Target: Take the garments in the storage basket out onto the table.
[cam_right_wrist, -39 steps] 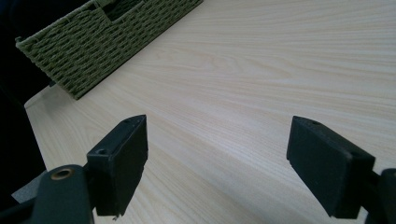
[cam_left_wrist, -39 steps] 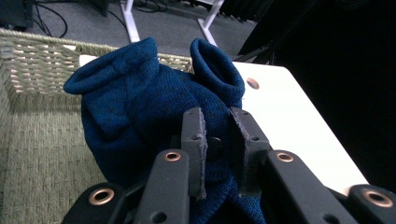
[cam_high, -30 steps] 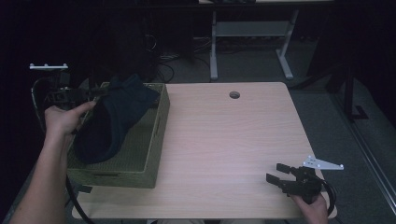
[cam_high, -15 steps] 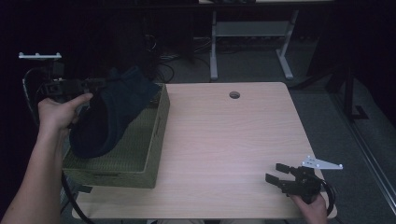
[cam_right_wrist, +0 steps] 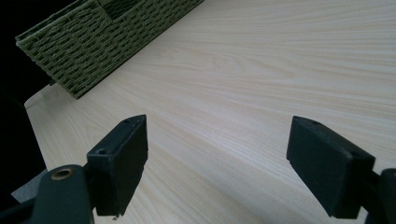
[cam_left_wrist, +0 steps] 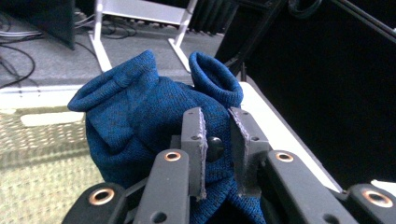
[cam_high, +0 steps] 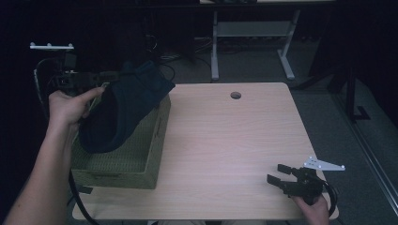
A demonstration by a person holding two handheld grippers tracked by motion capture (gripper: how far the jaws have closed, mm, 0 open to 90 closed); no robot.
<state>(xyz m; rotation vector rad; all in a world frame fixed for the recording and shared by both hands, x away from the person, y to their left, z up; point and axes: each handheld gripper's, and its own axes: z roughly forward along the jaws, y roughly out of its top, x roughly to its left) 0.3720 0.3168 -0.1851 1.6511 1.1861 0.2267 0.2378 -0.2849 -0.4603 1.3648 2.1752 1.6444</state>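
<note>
A dark blue knit garment (cam_high: 124,110) hangs partly over a green woven basket (cam_high: 112,178) at the table's left side. My left gripper (cam_high: 117,75) is shut on an upper fold of it and holds it above the basket's far rim. In the left gripper view the knit garment (cam_left_wrist: 140,116) bunches around and between the jaws of the left gripper (cam_left_wrist: 215,119), with the basket (cam_left_wrist: 37,154) below. My right gripper (cam_high: 277,172) rests open near the front right corner of the table (cam_high: 234,140). In its own view the right gripper (cam_right_wrist: 219,140) has nothing between its jaws.
A round cable hole (cam_high: 235,95) sits near the table's far edge. White desk legs (cam_high: 215,51) and cables stand on the floor behind. The basket's corner (cam_right_wrist: 93,42) lies far off from the right gripper across bare wood (cam_right_wrist: 261,70).
My left hand has risen and drifted left, drawing the blue garment higher over the basket. The right gripper has stayed in place.
</note>
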